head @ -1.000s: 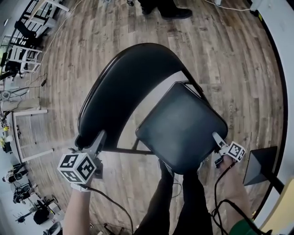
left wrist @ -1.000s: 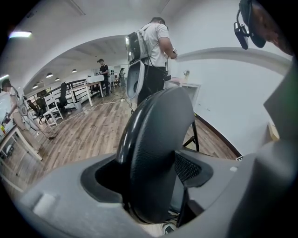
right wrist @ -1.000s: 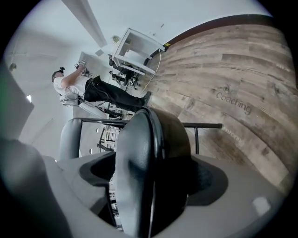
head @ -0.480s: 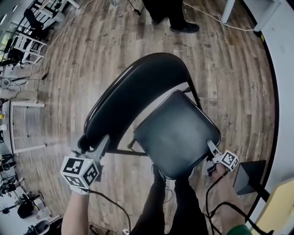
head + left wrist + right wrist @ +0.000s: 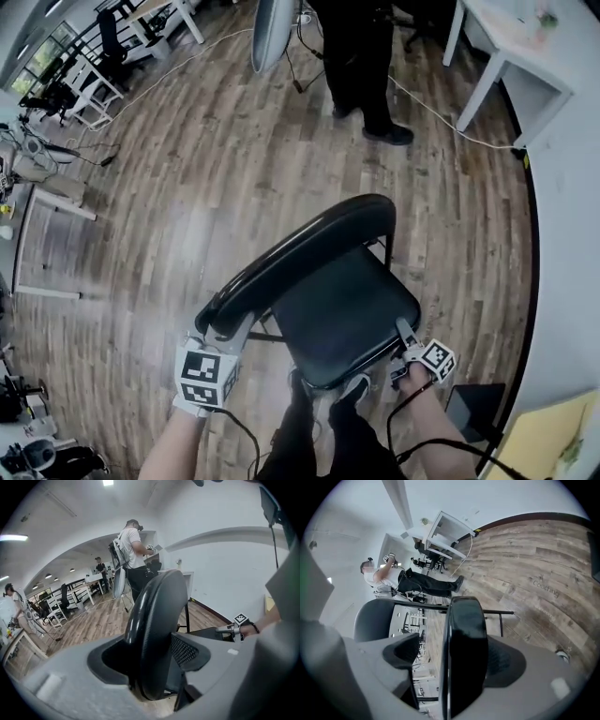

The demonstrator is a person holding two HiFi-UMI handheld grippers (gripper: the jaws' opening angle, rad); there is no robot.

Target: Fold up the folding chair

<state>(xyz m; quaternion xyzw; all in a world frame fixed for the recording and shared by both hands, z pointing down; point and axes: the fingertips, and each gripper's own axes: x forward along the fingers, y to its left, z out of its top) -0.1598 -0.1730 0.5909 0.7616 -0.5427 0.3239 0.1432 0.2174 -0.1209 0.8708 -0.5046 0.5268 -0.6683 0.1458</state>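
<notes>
folding chair (image 5: 328, 295) | left tool (image 5: 234, 330) closing on backrest (image 5: 291, 261) | right tool (image 5: 401, 330) closing on seat (image 5: 352, 323) | bystander (image 5: 361, 56)

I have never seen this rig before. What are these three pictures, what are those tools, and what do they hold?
No robot here: a person holds a two-jaw gripper in each hand. The head view looks down from their head at a black folding chair and the wooden floor. The other two views ride on the grippers. The left gripper has the backrest between its jaws, seemingly gripped; the right gripper straddles the seat edge, with a gap at one jaw. Both pairs of jaws have just been closing.
</notes>
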